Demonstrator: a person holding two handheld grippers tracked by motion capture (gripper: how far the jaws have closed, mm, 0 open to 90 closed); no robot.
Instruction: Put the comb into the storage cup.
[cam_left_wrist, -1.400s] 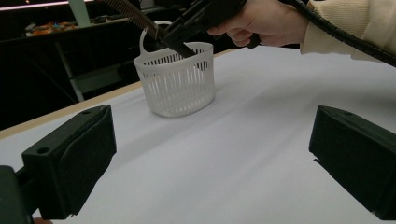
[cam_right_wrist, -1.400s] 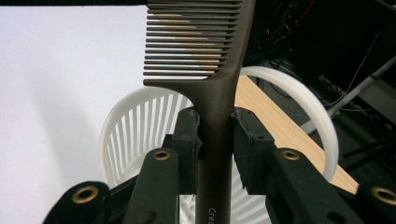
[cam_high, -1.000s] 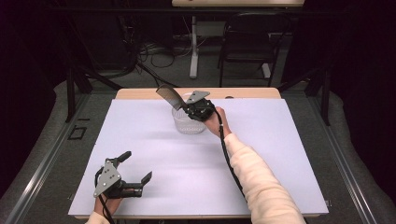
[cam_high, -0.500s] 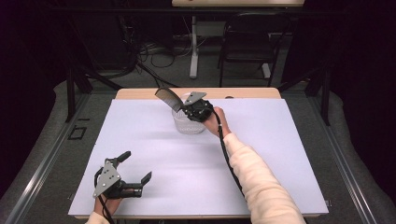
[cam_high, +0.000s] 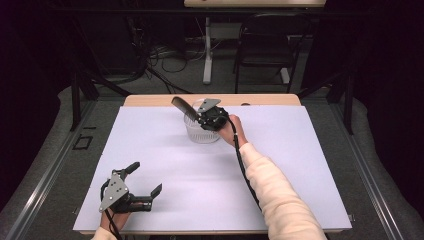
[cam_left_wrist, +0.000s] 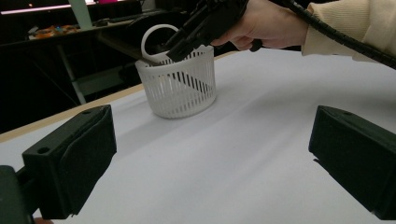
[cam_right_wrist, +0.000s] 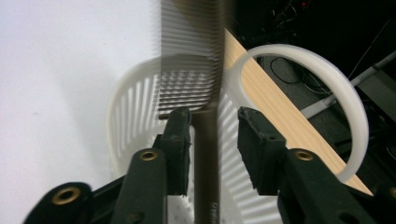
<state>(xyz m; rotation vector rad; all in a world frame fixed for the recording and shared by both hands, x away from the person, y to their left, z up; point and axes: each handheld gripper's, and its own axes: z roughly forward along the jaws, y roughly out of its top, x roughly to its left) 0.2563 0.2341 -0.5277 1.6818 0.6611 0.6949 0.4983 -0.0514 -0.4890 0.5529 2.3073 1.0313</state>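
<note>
One comb (cam_right_wrist: 191, 60), one basket (cam_high: 201, 131)

White slatted basket (cam_left_wrist: 177, 86) — brown comb (cam_right_wrist: 191, 56)

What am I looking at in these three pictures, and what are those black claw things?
No robot here: a person holds a hand-held gripping tool in each hand. The high view looks down on a table with a white sheet. The other two pictures come from cameras riding on each tool. The left tool rests near the table's front edge, jaws wide apart, with nothing between them. The right tool is over a white slatted basket with a ring handle at the far side of the table. A dark comb stands in the basket, its handle between the jaws. Those jaws have just been opening, and a gap shows at one side, so the comb seems released.
</note>
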